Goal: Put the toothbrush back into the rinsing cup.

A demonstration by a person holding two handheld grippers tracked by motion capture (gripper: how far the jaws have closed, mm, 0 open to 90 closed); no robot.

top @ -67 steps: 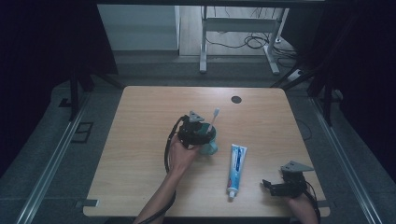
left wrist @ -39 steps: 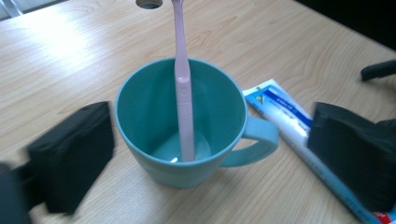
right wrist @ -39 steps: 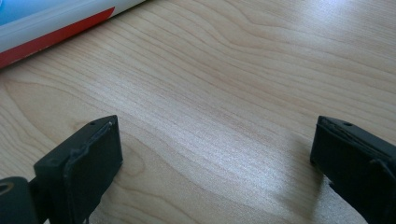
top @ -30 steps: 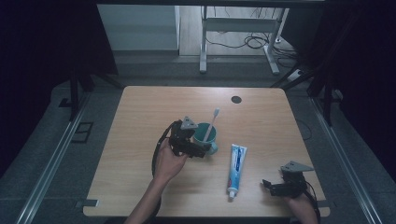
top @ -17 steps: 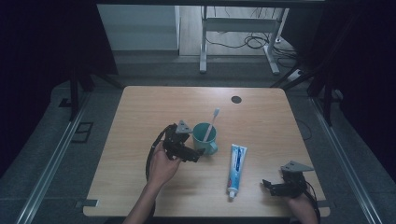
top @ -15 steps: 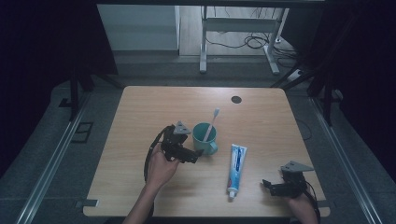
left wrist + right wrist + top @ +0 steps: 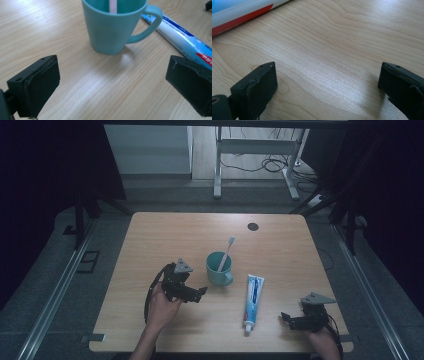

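The left gripper [image 7: 110, 82] hangs spread and empty just short of the teal mug [image 7: 113, 25], which stands upright mid-table with a toothbrush [image 7: 226, 252] inside. The right gripper [image 7: 295, 319] rests spread beside the toothpaste tube [image 7: 252, 300] (grasp it mid-body, squarely, I'd judge).

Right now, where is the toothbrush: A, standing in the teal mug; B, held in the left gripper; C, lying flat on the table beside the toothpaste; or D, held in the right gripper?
A: the toothbrush stands tilted in the teal mug, while the left gripper and the right gripper are both open and hold nothing.
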